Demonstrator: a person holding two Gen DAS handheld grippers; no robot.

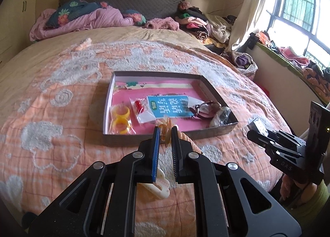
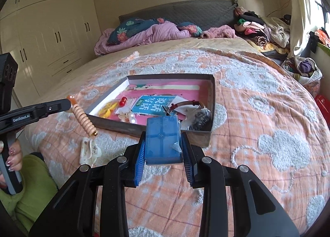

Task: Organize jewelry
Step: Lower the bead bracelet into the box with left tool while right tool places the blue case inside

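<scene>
Jewelry is mid-carry: left gripper (image 1: 165, 133) clenches a peach spiral-bead bracelet (image 2: 83, 116), right gripper (image 2: 164, 150) grasps a blue plastic case (image 2: 163, 140); next, lowering both into the grey cardboard tray (image 2: 213, 92) at frame centre.

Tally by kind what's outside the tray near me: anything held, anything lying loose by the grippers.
bead strand, in left gripper: 1
blue box, in right gripper: 1
white clip, lying loose: 1
Total: 3

1 tray (image 1: 214, 131), 2 yellow rings (image 1: 120, 118), 1 blue box (image 2: 163, 140), approx. 1 watch (image 1: 204, 109)
</scene>
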